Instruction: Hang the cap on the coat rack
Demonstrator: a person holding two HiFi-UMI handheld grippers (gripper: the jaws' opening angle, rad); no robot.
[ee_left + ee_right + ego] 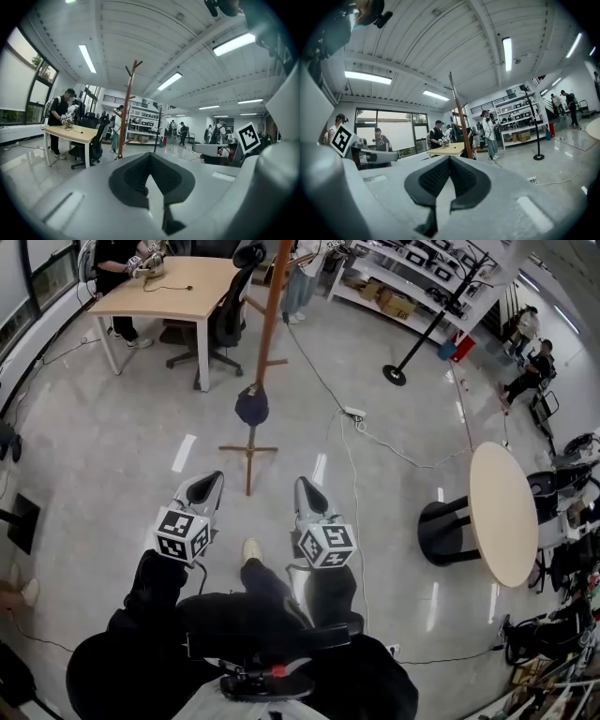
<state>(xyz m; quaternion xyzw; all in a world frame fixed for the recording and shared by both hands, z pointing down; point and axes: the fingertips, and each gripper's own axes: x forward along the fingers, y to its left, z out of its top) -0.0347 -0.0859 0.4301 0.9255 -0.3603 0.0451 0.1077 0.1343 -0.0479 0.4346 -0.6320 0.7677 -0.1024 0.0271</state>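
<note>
Two grippers, left and right, are near the person and well apart from the rack. Both have their jaws pressed together with nothing between them. The cap is far ahead, low on the rack pole, just above its foot. I cannot tell if it sits on a peg or only leans there. If it is only half on, it could slip off and drop to the floor. If a gripper has to fix it, shut jaws would just poke the cap and knock it down, so they must open first. A hard bump could tip the thin rack. A cable lies on the floor just right of the rack, and a foot could catch on it.
</note>
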